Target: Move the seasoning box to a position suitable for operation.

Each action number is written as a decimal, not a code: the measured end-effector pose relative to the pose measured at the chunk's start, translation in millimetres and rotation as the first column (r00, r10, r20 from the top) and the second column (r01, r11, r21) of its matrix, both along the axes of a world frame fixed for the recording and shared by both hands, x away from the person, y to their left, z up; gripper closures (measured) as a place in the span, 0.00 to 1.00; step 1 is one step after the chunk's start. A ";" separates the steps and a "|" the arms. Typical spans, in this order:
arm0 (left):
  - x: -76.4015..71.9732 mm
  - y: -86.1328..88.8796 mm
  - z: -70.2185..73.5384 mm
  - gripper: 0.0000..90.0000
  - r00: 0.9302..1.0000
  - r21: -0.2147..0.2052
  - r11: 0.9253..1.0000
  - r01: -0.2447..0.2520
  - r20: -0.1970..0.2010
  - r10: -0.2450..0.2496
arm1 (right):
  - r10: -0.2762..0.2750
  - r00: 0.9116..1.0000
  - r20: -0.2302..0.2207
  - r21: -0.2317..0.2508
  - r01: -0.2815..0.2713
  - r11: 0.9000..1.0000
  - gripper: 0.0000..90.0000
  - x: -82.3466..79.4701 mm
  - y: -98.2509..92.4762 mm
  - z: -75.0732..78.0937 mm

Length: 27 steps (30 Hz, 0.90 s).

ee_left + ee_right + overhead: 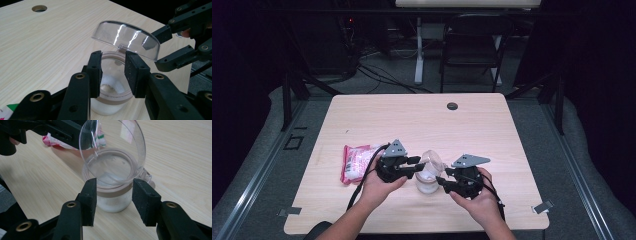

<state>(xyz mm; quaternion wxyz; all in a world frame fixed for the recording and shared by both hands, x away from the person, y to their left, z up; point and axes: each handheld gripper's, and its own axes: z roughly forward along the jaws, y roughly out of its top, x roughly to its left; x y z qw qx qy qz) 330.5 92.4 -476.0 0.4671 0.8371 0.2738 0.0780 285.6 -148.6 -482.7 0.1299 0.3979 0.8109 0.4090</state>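
We see a small clear jar near the table's front middle, standing upright between the two grippers. It has a tan rim band and a clear domed lid, hinged and flipped up, tilted open above the mouth. Inside the jar there is a low layer of white powder or granules at the bottom; the rest looks empty. We can't tell what the stuff is.

Left gripper sits at the jar's 9 o'clock, right gripper at its 3 to 4 o'clock. In the left gripper view the left gripper has its jaws partly apart, framing the rim, pads just beside it; we see no press, nothing gripped. In the right gripper view the right gripper has jaws wide, one each side of the jar, clear gaps both sides, holding nothing. The lid leans toward this camera, and we see the rim through it.

A pink and white packet lies flat at the jar's 9 o'clock, beyond the left hand. A dark round hole sits at the table's 12 o'clock edge.
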 end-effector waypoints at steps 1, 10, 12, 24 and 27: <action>-0.1 0.1 0.1 0.74 1.000 -0.001 1.000 0.000 -0.002 0.000 | 0.003 1.000 0.000 0.000 -0.003 1.000 0.61 0.2 0.2 -0.4; 2.1 0.7 -3.8 0.70 1.000 0.012 1.000 -0.018 0.000 0.018 | 0.002 1.000 0.015 -0.003 -0.002 1.000 0.64 0.1 1.9 -1.2; 3.0 0.7 -5.4 0.69 1.000 0.014 1.000 -0.023 -0.003 0.023 | 0.001 1.000 0.013 -0.003 -0.001 1.000 0.64 0.1 1.5 -1.0; 10.1 -2.3 -25.0 0.66 0.998 0.067 0.996 -0.063 -0.011 0.064 | 0.000 1.000 0.013 0.002 0.000 1.000 0.64 0.9 0.0 -1.3; 10.9 -4.2 -30.3 0.68 0.997 0.071 0.995 -0.068 -0.021 0.069 | -0.003 1.000 0.013 0.002 0.003 1.000 0.65 1.1 -0.5 -1.7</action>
